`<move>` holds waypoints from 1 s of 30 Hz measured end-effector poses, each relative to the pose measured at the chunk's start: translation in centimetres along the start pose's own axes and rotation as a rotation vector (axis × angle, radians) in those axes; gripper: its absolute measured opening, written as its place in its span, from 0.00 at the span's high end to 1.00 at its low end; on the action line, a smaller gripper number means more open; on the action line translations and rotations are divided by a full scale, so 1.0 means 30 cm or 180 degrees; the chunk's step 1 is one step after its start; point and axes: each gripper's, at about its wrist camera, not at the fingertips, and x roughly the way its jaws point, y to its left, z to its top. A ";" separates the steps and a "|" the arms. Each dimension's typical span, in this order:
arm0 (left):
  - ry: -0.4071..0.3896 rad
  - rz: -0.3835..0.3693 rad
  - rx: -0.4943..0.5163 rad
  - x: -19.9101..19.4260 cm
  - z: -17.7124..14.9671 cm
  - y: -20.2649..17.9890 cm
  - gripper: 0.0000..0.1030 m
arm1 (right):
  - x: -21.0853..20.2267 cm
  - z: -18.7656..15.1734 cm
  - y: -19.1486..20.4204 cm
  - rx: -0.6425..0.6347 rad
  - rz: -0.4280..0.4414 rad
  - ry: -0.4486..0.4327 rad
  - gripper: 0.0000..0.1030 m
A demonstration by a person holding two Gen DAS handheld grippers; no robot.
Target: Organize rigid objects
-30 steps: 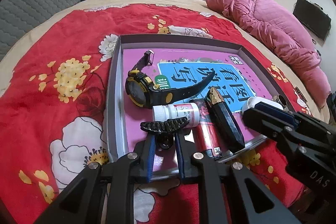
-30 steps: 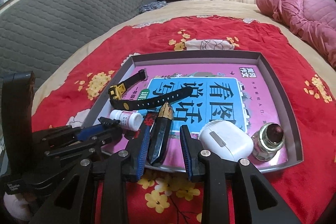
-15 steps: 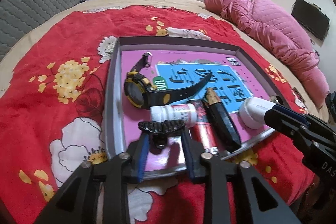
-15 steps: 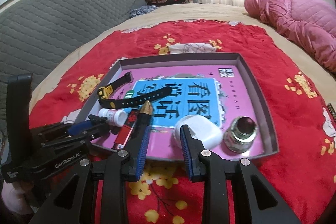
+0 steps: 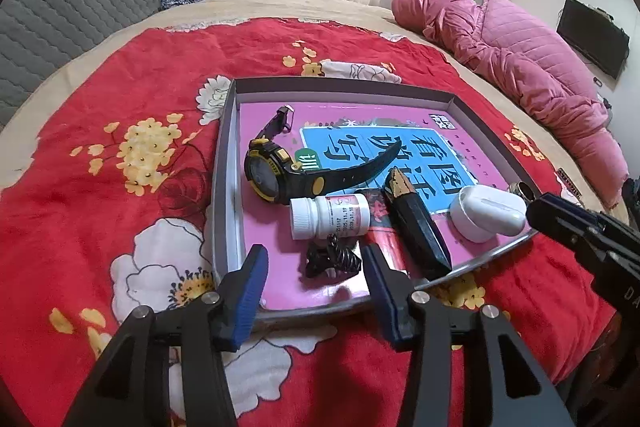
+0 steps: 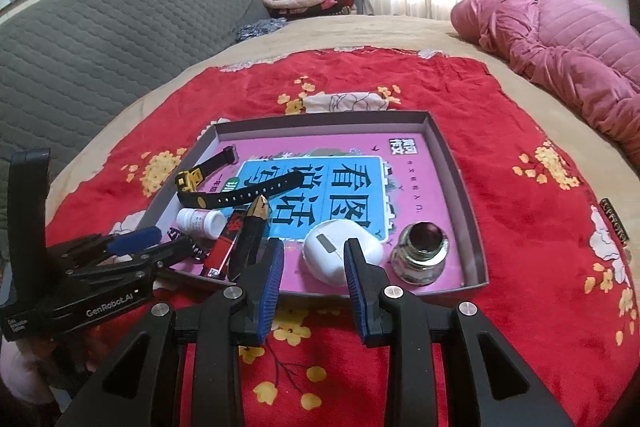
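While the left gripper (image 5: 314,263) is opening its fingers (image 5: 250,287), the black hair clip (image 5: 330,259) lies loose between them on the tray (image 5: 224,163), near its front-left corner and just in front of the white pill bottle (image 5: 330,217). This reads as the release step. The next move likely calls for withdrawing clear of the clip. The clip is small, black and toothed. The right gripper (image 6: 312,267) holds nothing, its fingers slightly spread at the tray's front edge before the white earbud case (image 6: 336,251).
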 end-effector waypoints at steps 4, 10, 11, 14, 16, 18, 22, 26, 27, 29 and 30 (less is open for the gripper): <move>-0.0010 0.0044 0.0005 -0.020 -0.007 -0.008 0.52 | -0.025 0.000 -0.007 0.0004 -0.0031 -0.0038 0.50; -0.0038 0.0084 0.0003 -0.059 -0.016 -0.029 0.52 | -0.066 -0.003 -0.014 -0.0013 -0.0051 -0.0099 0.41; -0.0051 0.0095 0.0024 -0.066 -0.017 -0.037 0.52 | -0.070 -0.004 -0.014 -0.0013 -0.0048 -0.0099 0.41; -0.0086 0.0111 0.0065 -0.088 -0.020 -0.059 0.52 | -0.090 -0.008 -0.015 -0.0020 -0.0061 -0.0120 0.41; -0.0135 0.0116 0.0087 -0.110 -0.020 -0.073 0.51 | -0.105 -0.009 -0.018 -0.0022 -0.0063 -0.0138 0.40; -0.0181 0.0117 0.0094 -0.128 -0.020 -0.084 0.51 | -0.122 -0.011 -0.022 -0.0017 -0.0063 -0.0163 0.39; -0.0299 0.0151 0.0093 -0.177 -0.016 -0.106 0.45 | -0.150 -0.019 -0.027 -0.0017 -0.0070 -0.0182 0.39; -0.0369 0.0084 0.0060 -0.218 -0.012 -0.125 0.35 | -0.173 -0.039 -0.032 0.0038 -0.0046 -0.0189 0.39; -0.0376 0.0067 0.0059 -0.227 -0.014 -0.132 0.35 | -0.176 -0.043 -0.032 0.0040 -0.0039 -0.0183 0.39; -0.0362 0.0064 0.0065 -0.237 -0.018 -0.144 0.35 | -0.186 -0.053 -0.031 0.0020 -0.0050 -0.0181 0.38; -0.0360 0.0071 0.0065 -0.242 -0.021 -0.150 0.35 | -0.194 -0.058 -0.032 0.0018 -0.0064 -0.0192 0.38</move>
